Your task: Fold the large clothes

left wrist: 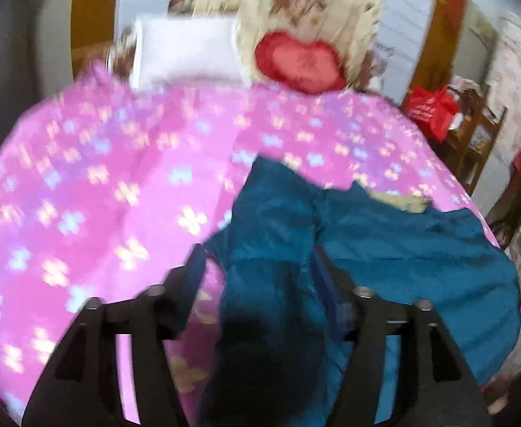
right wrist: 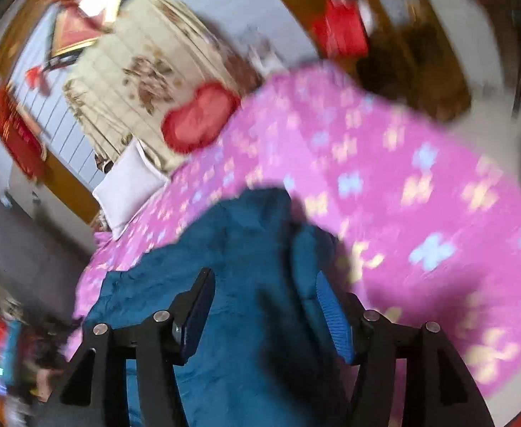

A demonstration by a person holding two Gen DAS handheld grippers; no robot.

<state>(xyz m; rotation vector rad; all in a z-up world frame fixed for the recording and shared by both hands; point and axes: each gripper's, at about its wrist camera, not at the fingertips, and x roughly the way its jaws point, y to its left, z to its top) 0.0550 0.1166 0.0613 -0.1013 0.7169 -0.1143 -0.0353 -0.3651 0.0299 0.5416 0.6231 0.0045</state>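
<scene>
Clearly both tongs, left point(left wrist: 258, 267) and right point(right wrist: 264, 295), gape around rumpled teal garment point(left wrist: 385, 242) on fleecy pink blanket point(left wrist: 118, 163).

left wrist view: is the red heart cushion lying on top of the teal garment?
No: the red heart cushion sits at the far end of the bed by the white pillow, well apart from the teal garment.

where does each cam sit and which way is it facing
Left wrist: rides the left hand-held gripper, looking along its fingers up the pink bedspread to the white pillow; teal garment lies between the fingers.
Right wrist: rides the right hand-held gripper, tilted, looking over the teal garment toward the headboard.
Shared: garment, bedspread, pillow, red heart cushion.
</scene>
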